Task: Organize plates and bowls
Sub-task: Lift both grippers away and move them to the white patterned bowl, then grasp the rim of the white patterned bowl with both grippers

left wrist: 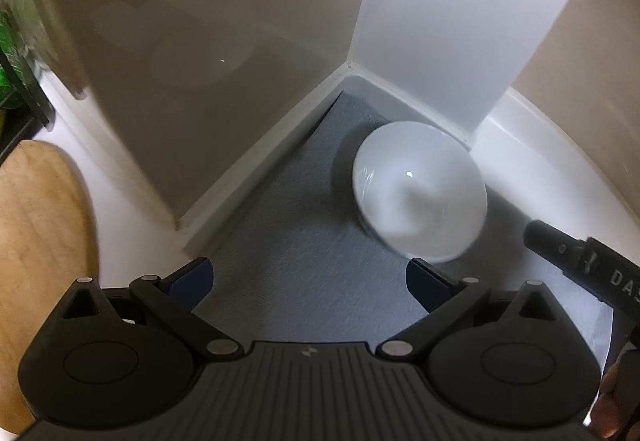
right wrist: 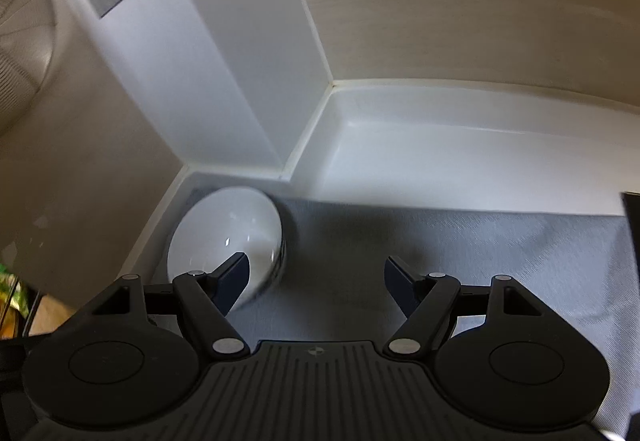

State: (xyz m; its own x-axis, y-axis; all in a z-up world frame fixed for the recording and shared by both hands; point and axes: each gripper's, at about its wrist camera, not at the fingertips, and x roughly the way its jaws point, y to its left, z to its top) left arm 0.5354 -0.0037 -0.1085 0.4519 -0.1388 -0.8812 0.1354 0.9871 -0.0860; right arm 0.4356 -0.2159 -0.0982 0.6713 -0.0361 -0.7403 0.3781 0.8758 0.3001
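Observation:
A white bowl [left wrist: 420, 193] stands upright on a grey mat [left wrist: 296, 265] in the back corner of a white counter, blurred by motion. My left gripper [left wrist: 310, 279] hovers over the mat just in front of the bowl, open, nothing between its fingers. The bowl's near rim lies just beyond its right finger. In the right wrist view the same bowl [right wrist: 228, 237] sits at the left, partly behind my left finger. My right gripper [right wrist: 314, 281] is open over the bare mat [right wrist: 460, 253], to the right of the bowl.
White walls and a white pillar [left wrist: 460, 21] close in the corner behind the bowl. A wooden board [left wrist: 36, 241] lies at the left. The other gripper's black body [left wrist: 588, 265] reaches in at the right. A fan [right wrist: 20, 37] stands far left. A dark object [right wrist: 632, 217] shows at the mat's right edge.

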